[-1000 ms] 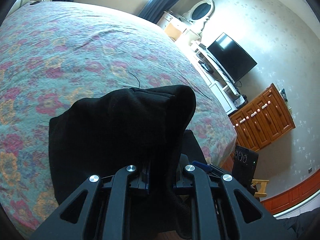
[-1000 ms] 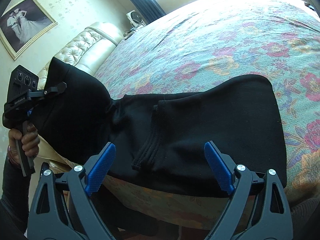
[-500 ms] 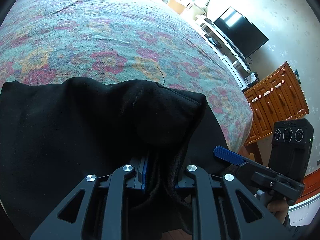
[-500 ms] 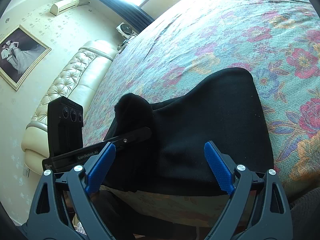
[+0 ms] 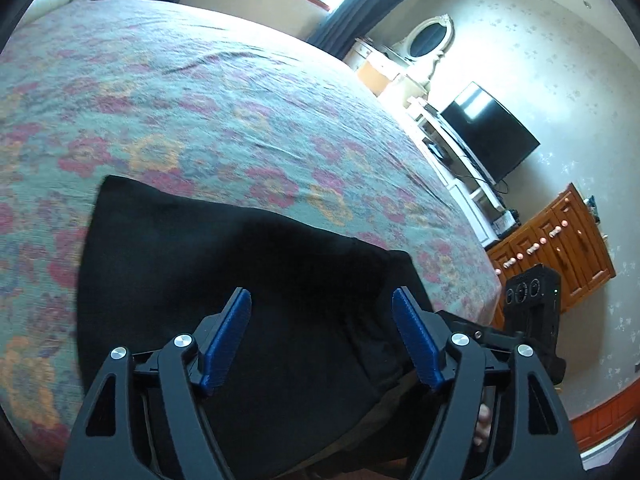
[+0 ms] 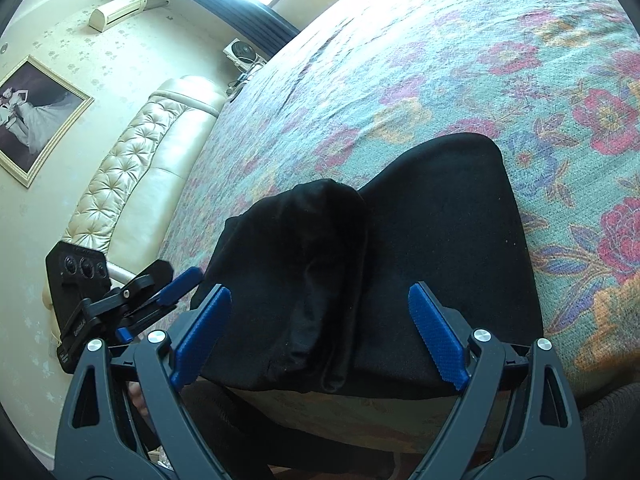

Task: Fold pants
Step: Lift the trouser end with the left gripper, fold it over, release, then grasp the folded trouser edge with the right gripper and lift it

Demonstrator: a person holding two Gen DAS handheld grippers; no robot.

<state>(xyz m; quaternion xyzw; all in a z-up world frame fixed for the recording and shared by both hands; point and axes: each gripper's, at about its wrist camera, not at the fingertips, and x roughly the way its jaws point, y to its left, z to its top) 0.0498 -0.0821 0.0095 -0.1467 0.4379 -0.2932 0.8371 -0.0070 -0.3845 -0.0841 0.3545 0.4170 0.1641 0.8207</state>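
Note:
The black pants (image 5: 240, 264) lie folded on the floral bedspread (image 5: 200, 120) at the bed's near edge. In the right wrist view a doubled-over flap (image 6: 312, 256) rests on the left part of the pants (image 6: 448, 220). My left gripper (image 5: 324, 320) hovers over the cloth with its jaws opening, the blue pads well apart and nothing pinched. From the right wrist view the left gripper (image 6: 156, 304) sits just left of the pants, clear of them. My right gripper (image 6: 320, 320) stands open above the pants' near edge, pads on neither side touching the cloth.
A padded cream headboard (image 6: 132, 168) lies left of the bed. Right of the bed are a television (image 5: 488, 132), a white stand, an oval mirror (image 5: 428, 40) and a wooden cabinet (image 5: 560, 240). A person's hand (image 5: 482, 420) holds the right gripper's handle.
The left gripper carried the pants' end across, laid it over the rest, let go and drew back with its jaws apart. The right gripper stayed open.

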